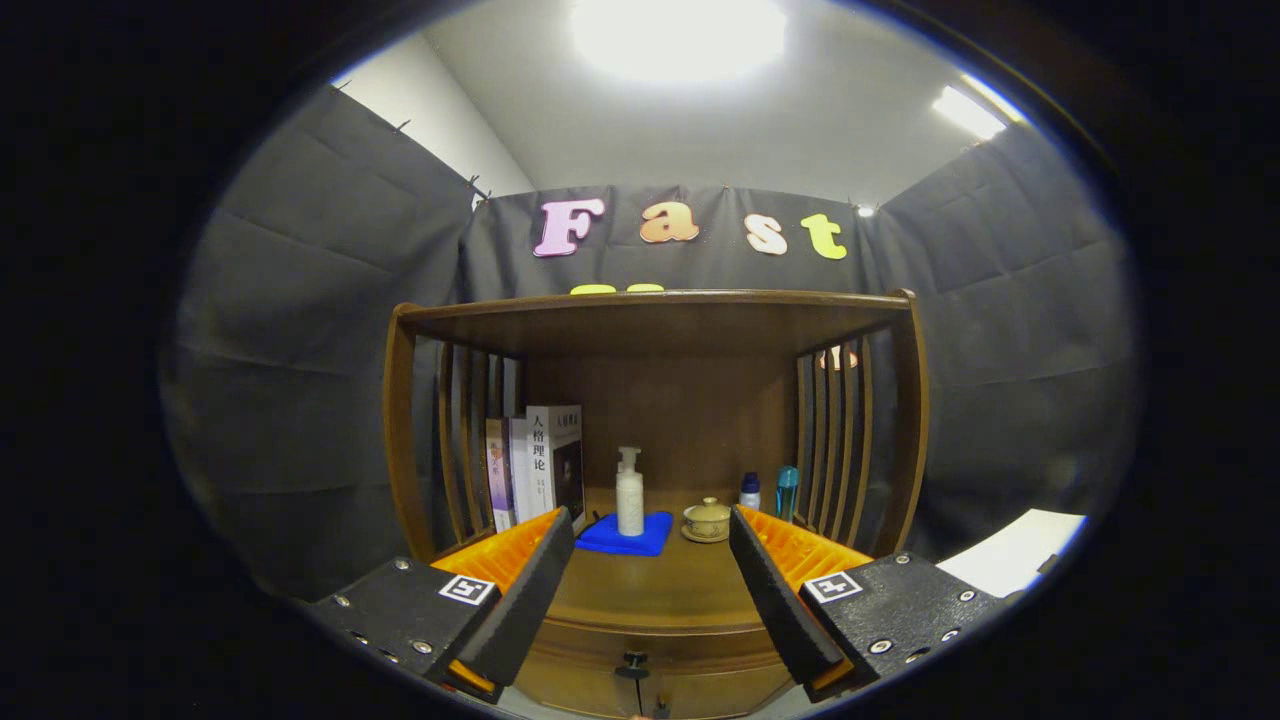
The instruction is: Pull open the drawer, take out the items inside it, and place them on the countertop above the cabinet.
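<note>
Claw: the claw [650, 590] is spread wide and holds nothing; its two fingers [520, 590] stand well apart, level with the front of the cabinet.

Drawer: the drawer [650, 670] sits below and just ahead of the claw, under the front lip of the surface. It looks fully closed, its front flush with the cabinet as far as can be told.

Knob: a small dark knob [632, 664] shows on the drawer front, low in the gap between the fingers. Neither finger touches it.

Items inside: hidden behind the shut drawer front; what they are cannot be told.

Surface: the wooden surface [650, 590] runs away beyond the fingers. Already standing on it, well beyond the claw: a white pump bottle [629, 492] on a blue cloth [628, 536], a small lidded pot [707, 519], two little bottles [768, 491] to the right, and books [540, 462] upright to the left.

Done so far: judging from this, nothing; the drawer is unopened.

Left to do: bring the claw down to the knob, close on it, pull the drawer out, lift each item out and set it on the surface, likely on the bare wood nearest the claw.
</note>
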A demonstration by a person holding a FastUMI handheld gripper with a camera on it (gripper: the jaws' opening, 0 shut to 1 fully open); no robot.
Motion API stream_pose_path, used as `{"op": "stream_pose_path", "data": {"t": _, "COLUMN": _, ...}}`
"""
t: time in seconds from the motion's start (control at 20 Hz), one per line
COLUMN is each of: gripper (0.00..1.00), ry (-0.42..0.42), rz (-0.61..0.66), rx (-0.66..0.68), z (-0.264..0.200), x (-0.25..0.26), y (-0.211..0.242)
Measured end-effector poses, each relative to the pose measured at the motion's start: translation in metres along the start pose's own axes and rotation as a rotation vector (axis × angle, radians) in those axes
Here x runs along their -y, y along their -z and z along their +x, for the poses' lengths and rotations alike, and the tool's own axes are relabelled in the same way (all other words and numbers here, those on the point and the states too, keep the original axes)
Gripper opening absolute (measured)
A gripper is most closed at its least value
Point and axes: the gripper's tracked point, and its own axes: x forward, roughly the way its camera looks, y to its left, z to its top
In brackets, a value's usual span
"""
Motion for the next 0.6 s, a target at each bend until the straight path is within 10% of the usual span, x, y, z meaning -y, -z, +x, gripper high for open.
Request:
{"op": "stream_pose_path", "data": {"t": 0.45, "gripper": 0.96, "ry": -0.088, "rz": -0.092, "rx": -0.061, "z": 0.007, "x": -0.003, "y": 0.023}}
{"op": "stream_pose_path", "data": {"t": 0.6, "gripper": 0.95, "ry": 0.031, "rz": -0.227, "rx": -0.042, "z": 0.009, "x": 0.028, "y": 0.028}}
